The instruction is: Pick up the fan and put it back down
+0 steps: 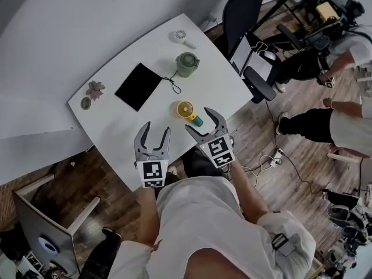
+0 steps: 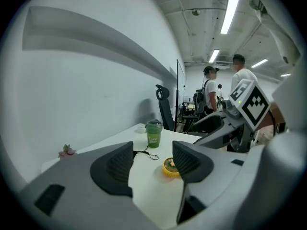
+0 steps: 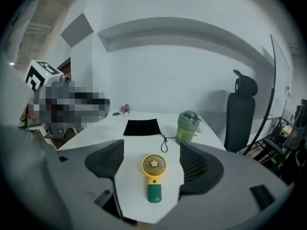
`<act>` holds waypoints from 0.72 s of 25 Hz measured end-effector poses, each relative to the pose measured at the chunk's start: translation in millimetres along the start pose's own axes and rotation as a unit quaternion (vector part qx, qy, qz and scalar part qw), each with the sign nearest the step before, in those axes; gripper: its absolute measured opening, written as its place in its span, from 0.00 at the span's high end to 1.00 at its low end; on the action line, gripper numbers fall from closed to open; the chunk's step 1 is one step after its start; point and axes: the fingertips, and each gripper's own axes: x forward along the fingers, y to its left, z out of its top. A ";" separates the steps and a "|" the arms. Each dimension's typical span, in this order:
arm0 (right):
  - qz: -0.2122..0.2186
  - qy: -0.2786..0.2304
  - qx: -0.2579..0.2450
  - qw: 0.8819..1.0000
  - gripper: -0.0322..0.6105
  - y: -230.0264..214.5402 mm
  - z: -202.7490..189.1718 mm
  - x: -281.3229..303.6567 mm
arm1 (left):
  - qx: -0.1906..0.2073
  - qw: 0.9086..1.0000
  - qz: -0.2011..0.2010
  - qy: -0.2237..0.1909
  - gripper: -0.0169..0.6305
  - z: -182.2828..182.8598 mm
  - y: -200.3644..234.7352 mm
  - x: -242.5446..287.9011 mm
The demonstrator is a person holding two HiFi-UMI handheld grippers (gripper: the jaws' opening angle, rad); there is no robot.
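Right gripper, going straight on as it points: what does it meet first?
Probably the yellow-and-green fan, lying on the white table straight ahead of the right gripper's open jaws; depth is uncertain.

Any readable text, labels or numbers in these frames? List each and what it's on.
Nothing can be quoted.
On the green cup: pale print, too blurred to read.
On the left gripper and right gripper: square marker patterns only, no letters.
On the yellow fan: no text seen.
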 end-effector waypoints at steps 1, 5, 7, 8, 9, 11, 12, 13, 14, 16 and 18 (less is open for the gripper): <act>0.007 0.008 -0.003 1.000 0.37 -1.4 -4.4 7.5 | -0.003 1.000 0.002 0.006 0.58 -4.5 1.2 5.8; 0.035 0.035 -0.010 0.999 0.36 -3.8 -21.0 34.6 | -0.015 0.999 0.012 0.026 0.58 -19.7 5.6 26.3; 0.043 0.051 -0.015 0.998 0.35 -5.9 -29.9 47.2 | -0.021 0.999 0.016 0.033 0.59 -26.1 8.5 36.0; 0.047 0.059 -0.016 0.997 0.35 -6.6 -34.5 53.1 | -0.024 0.999 0.018 0.037 0.59 -29.7 9.7 40.3; 0.051 0.067 -0.018 0.996 0.35 -6.9 -38.8 58.8 | -0.028 0.999 0.020 0.041 0.59 -33.7 10.5 44.2; 0.061 0.078 -0.019 0.995 0.34 -7.1 -46.7 69.3 | -0.034 0.998 0.022 0.049 0.59 -41.9 11.2 51.4; 0.065 0.084 -0.020 0.994 0.33 -7.3 -50.5 74.2 | -0.036 0.998 0.023 0.053 0.59 -45.7 11.4 54.7; 0.070 0.089 -0.021 0.993 0.33 -7.4 -54.8 78.8 | -0.038 0.997 0.023 0.057 0.59 -49.3 11.6 57.6; 0.074 0.096 -0.022 0.992 0.32 -7.3 -59.5 82.8 | -0.040 0.997 0.024 0.061 0.59 -52.8 11.8 60.2; 0.082 0.107 -0.023 0.991 0.31 -6.8 -69.2 90.2 | -0.044 0.996 0.025 0.068 0.59 -59.8 12.5 64.4; 0.089 0.117 -0.025 0.989 0.30 -6.2 -78.0 96.8 | -0.047 0.996 0.026 0.074 0.59 -66.6 13.1 68.4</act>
